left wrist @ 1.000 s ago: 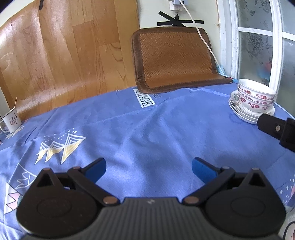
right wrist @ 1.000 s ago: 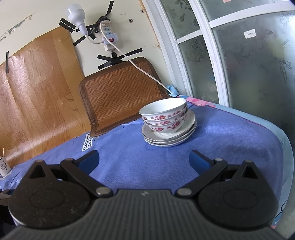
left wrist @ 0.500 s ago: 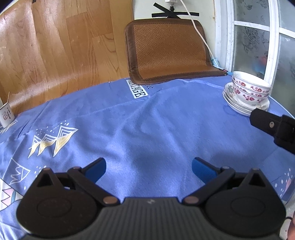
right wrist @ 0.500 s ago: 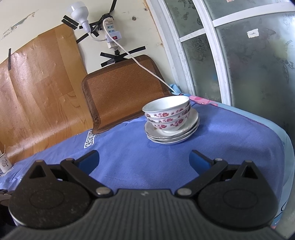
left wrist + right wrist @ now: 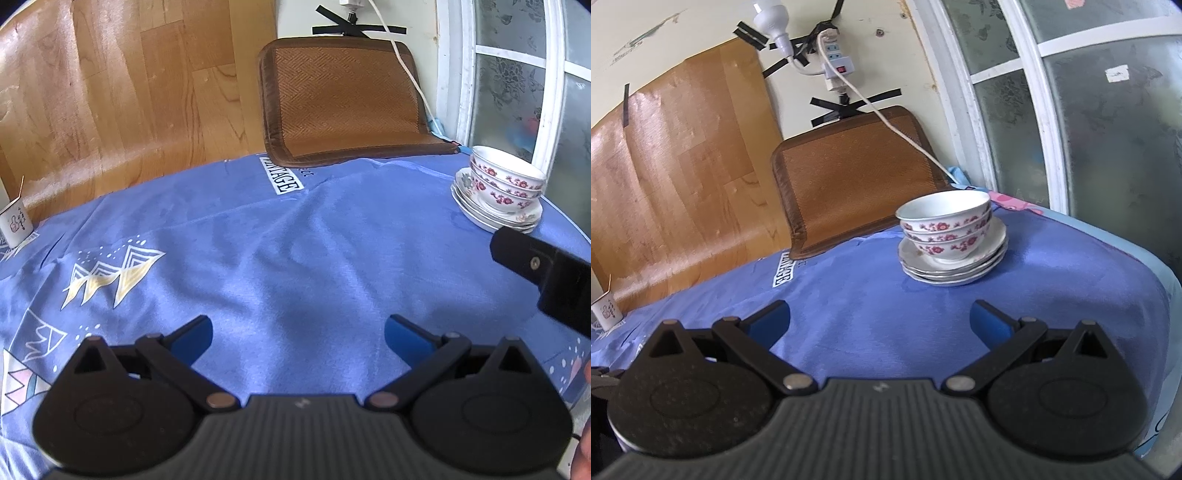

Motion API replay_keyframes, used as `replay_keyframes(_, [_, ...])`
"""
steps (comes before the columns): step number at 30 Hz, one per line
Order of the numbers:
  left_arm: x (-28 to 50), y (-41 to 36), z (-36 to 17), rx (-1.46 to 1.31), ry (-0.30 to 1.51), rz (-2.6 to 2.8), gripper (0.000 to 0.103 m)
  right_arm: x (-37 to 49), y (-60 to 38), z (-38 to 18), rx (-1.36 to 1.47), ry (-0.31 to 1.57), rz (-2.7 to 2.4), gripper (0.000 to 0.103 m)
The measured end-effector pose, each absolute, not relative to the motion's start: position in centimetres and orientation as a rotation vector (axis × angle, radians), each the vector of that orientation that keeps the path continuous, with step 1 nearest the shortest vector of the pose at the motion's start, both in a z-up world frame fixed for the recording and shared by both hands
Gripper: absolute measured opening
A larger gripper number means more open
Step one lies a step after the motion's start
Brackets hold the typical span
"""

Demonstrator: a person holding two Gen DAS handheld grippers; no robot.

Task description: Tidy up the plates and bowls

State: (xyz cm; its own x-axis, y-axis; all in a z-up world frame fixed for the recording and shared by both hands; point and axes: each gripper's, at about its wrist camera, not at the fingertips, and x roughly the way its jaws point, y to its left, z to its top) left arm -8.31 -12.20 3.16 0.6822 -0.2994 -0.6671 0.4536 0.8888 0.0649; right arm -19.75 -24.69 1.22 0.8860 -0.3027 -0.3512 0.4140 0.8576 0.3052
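- Your right gripper (image 5: 879,321) hangs low over the blue tablecloth (image 5: 871,306), jaws spread wide with nothing between them. Your left gripper (image 5: 297,338) is just as wide and just as empty, over the bare middle of the cloth.
- From the left wrist view, the black body at 3 o'clock looks like your other gripper, sitting between you and the crockery; don't let the two tools cross.
- The task's pieces are already gathered: three floral bowls (image 5: 945,230) nested upright on a stack of plates (image 5: 955,271), at about 1 o'clock from the right gripper, near the table's far right corner by the window.
- To me the sorting looks finished or nearly so. If you still mean to touch the stack, come in level with the right gripper, take only the topmost bowl's rim, one pad inside and one outside, and close slowly.
- Glazed ware will likely slip, and the stack sits close to the table edge, so lift straight up before moving sideways.
- Farther off, a brown woven mat (image 5: 849,177) leans on the wall at 12 o'clock, and a small white cup (image 5: 605,314) stands at 9 o'clock, well apart from the stack.
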Motion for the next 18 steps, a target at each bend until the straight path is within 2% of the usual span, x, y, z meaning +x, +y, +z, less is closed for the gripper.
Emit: replay_keyframes(18, [-8.8,-10.6,3.8,0.187,0.733,-0.454,0.103,-19.7,-22.8,1.7,0.316,0.314,-0.335,0.103])
